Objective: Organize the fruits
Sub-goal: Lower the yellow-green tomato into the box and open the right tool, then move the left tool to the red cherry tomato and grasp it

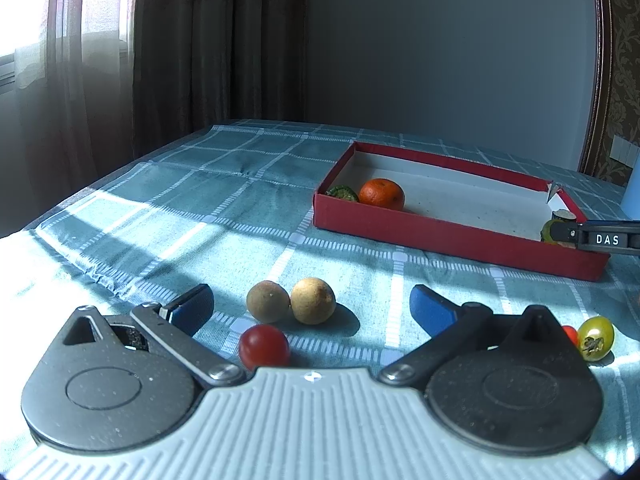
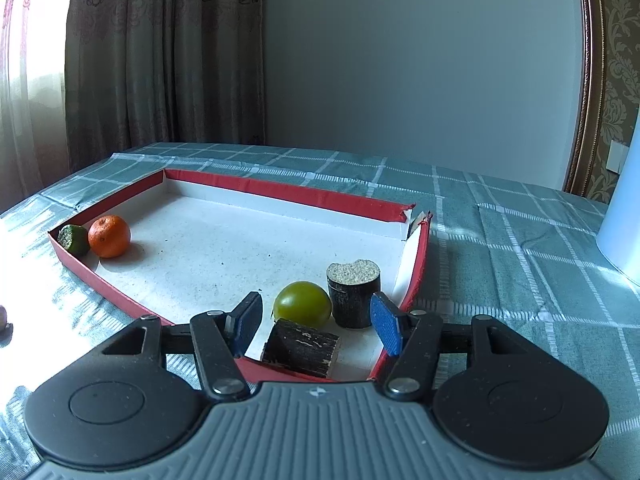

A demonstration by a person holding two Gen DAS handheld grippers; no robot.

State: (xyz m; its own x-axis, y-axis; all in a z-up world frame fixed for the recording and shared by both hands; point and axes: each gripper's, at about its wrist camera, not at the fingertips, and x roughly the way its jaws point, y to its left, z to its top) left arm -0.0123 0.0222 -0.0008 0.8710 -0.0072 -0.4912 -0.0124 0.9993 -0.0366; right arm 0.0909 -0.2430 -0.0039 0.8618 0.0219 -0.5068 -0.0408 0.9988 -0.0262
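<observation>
My left gripper [image 1: 311, 307] is open low over the checked cloth. Two brown round fruits [image 1: 268, 301] [image 1: 313, 300] lie between its fingertips, and a red cherry tomato [image 1: 264, 346] lies just nearer. A yellow-green tomato [image 1: 596, 337] lies at the right. The red tray [image 1: 452, 234] holds an orange [image 1: 381, 193] and a dark green fruit [image 1: 341, 192]. My right gripper [image 2: 316, 322] is open over the tray's near right corner [image 2: 420, 256]. A green tomato [image 2: 303, 305] sits between its fingers, beside an upright dark cane piece [image 2: 353, 294] and a lying one [image 2: 301, 347]. The orange [image 2: 109, 236] and green fruit [image 2: 73, 239] sit at the far left.
A white container [image 2: 622, 216] stands on the cloth to the right of the tray. Curtains hang behind the table at the left. The table's left edge runs near the window. A small red fruit [image 1: 570, 334] peeks out behind my left gripper's right finger.
</observation>
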